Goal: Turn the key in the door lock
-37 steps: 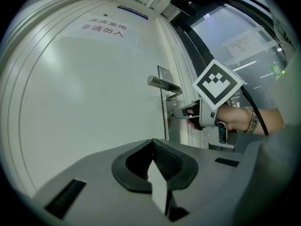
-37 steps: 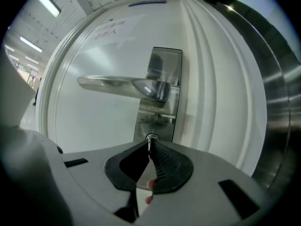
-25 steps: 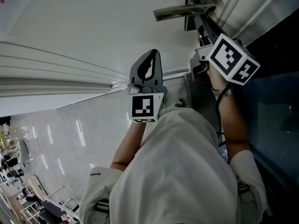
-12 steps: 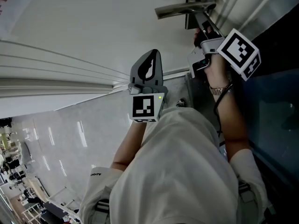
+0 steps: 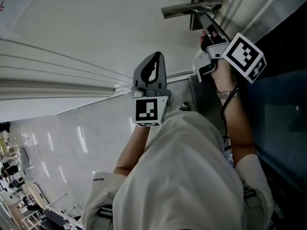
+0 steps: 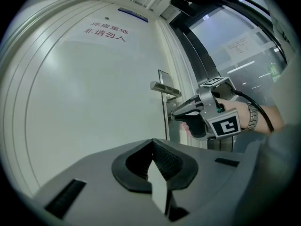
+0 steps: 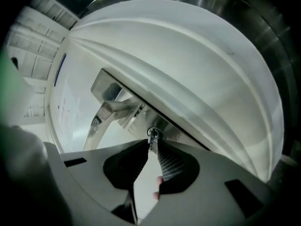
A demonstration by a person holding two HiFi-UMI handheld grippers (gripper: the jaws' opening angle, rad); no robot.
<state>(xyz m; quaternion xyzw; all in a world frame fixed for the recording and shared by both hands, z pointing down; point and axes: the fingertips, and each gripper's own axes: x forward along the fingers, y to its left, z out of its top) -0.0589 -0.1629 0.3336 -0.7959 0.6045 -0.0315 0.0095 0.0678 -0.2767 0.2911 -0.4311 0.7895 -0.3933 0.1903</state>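
red lettering first, since it's furthest left: up and left of the idle left claw [image 6: 152, 142], the big white panelled door [image 6: 94, 107] carries two lines of writing [image 6: 105, 28], 库房重地 / 非请勿入. the little blue plate [image 6: 132, 14] above that is too small to read. the left claw is pinched together with nothing in it, hanging level in front of the door, well apart from the lock.

moving right, the brushed metal lever handle [image 6: 164, 88] sits just above and ahead of the right claw [image 7: 153, 141]. right at that claw's tips is the small silver metal key [image 7: 151, 134], pushed into the narrow steel lock plate [image 6: 163, 108] under the handle. the gap is narrow and the tips look to touch the key's head on both sides, though the jaws have just been easing open a bit.

handling-wise, my guess: the key is tiny, light, stiff and slick, so it'll skate out of the ribbed pads if you only nip an edge. take it across the flat faces of the head, as deep as it'll go, and roll about the key's own line. any sideways shove could bend the thin blade.

far right, past the right claw, a sheet of paper [image 6: 239, 42] is stuck on the dark glass panel [image 6: 221, 69], print unreadable.
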